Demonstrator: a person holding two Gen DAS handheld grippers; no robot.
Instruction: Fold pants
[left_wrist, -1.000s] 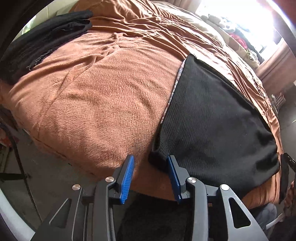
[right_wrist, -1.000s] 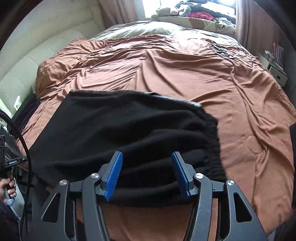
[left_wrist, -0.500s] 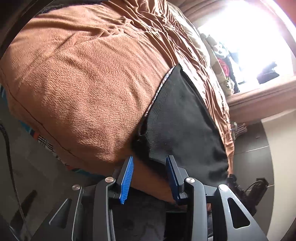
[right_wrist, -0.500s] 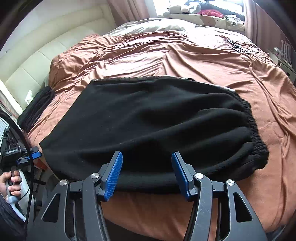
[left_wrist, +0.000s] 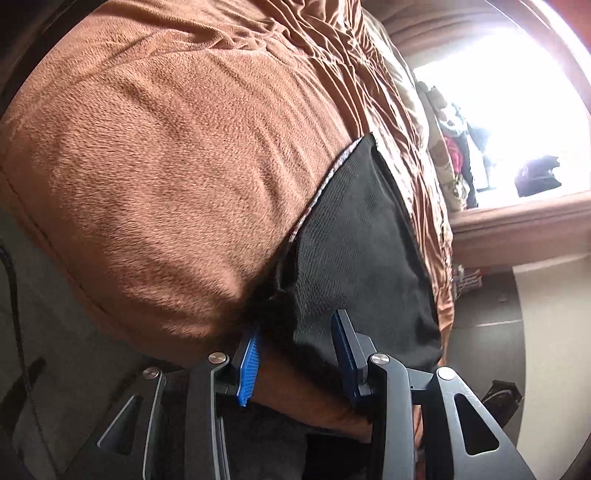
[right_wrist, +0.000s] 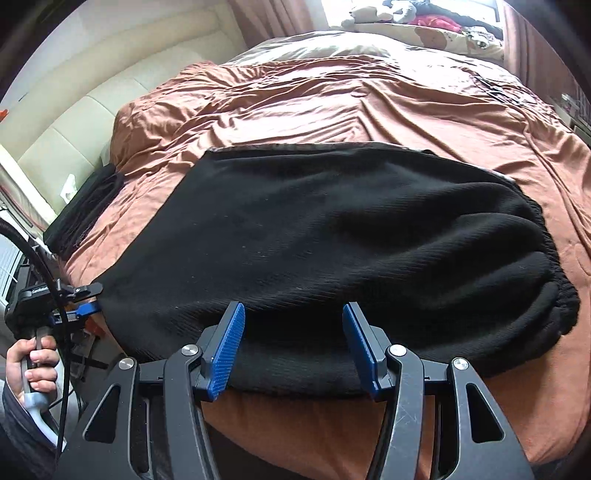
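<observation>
left gripper (left_wrist: 295, 350): jaws apart, corner of black pants (left_wrist: 362, 251) between them, unpinched | right gripper (right_wrist: 291, 343): jaws apart, straddling pants' near edge on brown blanket (right_wrist: 332, 92)

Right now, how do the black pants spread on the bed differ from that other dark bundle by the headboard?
The black pants lie spread wide and fairly flat at the near edge of the brown blanket; the dark bundle is bunched into a narrow heap at the blanket's far left edge. The pants sit just ahead of the right gripper; the bundle lies apart from it. Both are dark cloth.
</observation>
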